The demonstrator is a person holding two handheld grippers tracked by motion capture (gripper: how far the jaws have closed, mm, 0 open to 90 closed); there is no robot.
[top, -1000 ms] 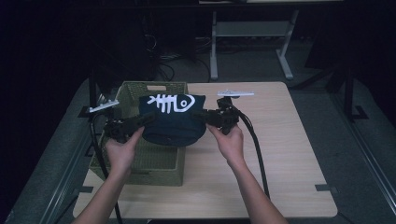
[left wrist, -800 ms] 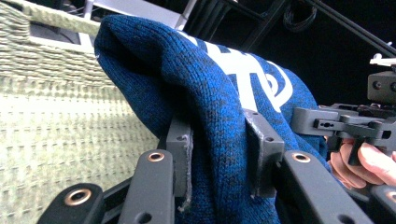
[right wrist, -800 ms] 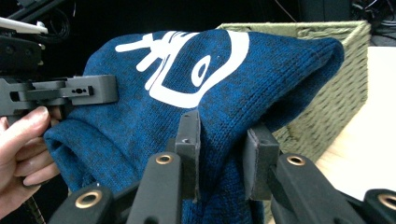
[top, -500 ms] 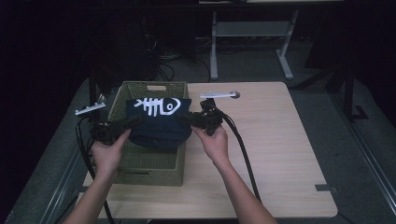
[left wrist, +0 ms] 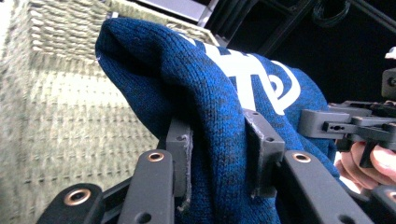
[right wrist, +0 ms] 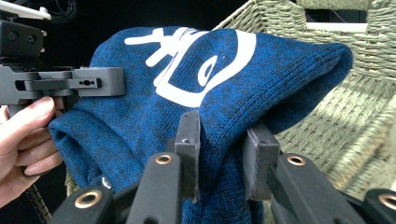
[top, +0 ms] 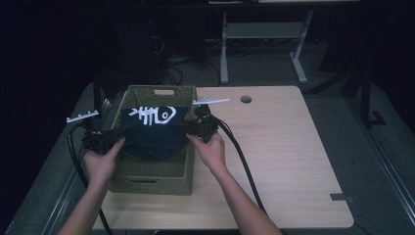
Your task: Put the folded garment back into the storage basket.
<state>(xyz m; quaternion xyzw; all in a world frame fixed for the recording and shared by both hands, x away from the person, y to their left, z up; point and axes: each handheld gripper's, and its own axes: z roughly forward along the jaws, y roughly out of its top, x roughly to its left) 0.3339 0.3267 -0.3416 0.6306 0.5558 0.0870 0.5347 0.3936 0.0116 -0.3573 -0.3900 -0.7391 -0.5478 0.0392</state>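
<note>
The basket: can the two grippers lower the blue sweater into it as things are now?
Probably yes. The blue sweater hangs over the open basket, held by the left gripper and right gripper. Nothing seems to block the way; the basket's inside looks empty where visible.

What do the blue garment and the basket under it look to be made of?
Blue garment: knitted yarn, matte; fine knit loops show, with a smooth white fish-bone print laid on top. Basket: woven fibre, olive-green and dull, perhaps wicker or paper cord; the plaited rows show.
</note>
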